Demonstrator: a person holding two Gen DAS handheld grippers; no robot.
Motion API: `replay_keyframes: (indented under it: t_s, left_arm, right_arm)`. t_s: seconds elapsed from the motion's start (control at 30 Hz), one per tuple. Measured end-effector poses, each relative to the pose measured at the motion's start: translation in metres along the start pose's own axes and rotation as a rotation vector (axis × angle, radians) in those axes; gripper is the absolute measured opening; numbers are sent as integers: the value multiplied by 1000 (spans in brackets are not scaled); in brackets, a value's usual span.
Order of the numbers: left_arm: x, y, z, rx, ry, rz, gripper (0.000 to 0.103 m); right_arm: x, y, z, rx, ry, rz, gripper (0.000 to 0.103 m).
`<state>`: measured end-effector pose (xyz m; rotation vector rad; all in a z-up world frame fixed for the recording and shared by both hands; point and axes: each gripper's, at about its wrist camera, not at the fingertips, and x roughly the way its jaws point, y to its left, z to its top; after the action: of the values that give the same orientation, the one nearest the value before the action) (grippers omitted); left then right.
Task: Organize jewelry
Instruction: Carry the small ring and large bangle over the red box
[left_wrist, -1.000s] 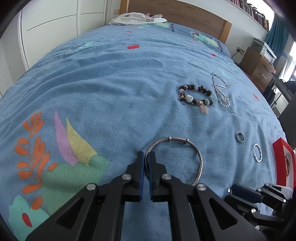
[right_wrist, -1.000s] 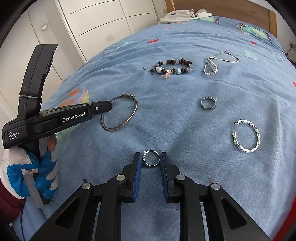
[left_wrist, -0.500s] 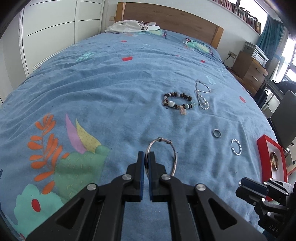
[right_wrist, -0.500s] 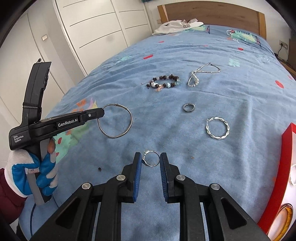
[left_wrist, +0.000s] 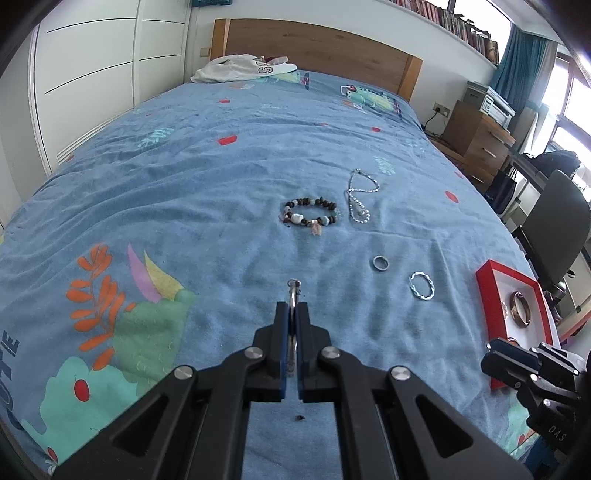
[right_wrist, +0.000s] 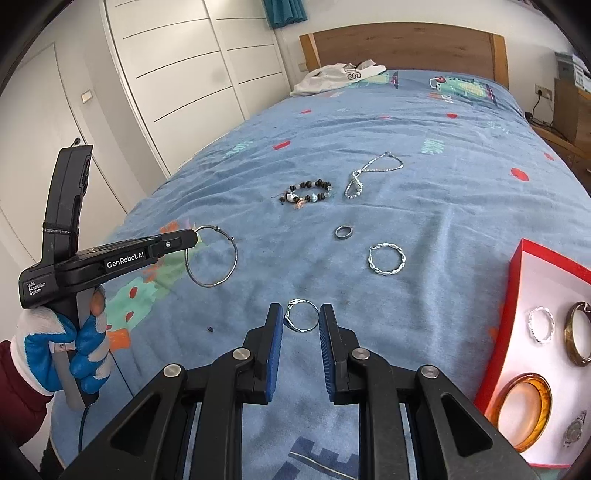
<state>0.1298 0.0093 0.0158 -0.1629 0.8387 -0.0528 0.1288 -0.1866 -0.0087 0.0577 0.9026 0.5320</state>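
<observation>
A thin silver wire bangle (right_wrist: 211, 256) hangs pinched in the left claw (left_wrist: 292, 314) above the blue patterned bed (right_wrist: 443, 206), while the right claw (right_wrist: 301, 319) pinches a small silver ring (right_wrist: 302, 315) beside the red tray (right_wrist: 517, 280).

Open blue bed (right_wrist: 461, 192) stretches between the red box (right_wrist: 517, 295) and the wardrobe side; a twisted hoop (right_wrist: 386, 259) and a ring (right_wrist: 344, 232) lie just left of the box, a beaded bracelet (right_wrist: 306, 194) and a chain (right_wrist: 369, 173) farther toward the headboard.
</observation>
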Motion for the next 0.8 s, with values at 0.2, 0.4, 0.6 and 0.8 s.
replay_keyframes:
  t_s: [0.2,0.4,0.6,0.8]
  left_arm:
    - [-15,-29,7,45,-18,-29,3]
    - [-23,-78,19,109,-27,-97,3]
    - [-16,-145,27,191,-15,-186,3]
    - [2,-220,27,266,17,-290,3]
  right_arm:
    - [-32,-17,-5,34,-42,-34,20]
    - [-65,-44,-13,69,-77,-86,20]
    - [-94,-87,-23,111,-97,-159,20]
    - [-113,-142,-40,162,-80,-250,20]
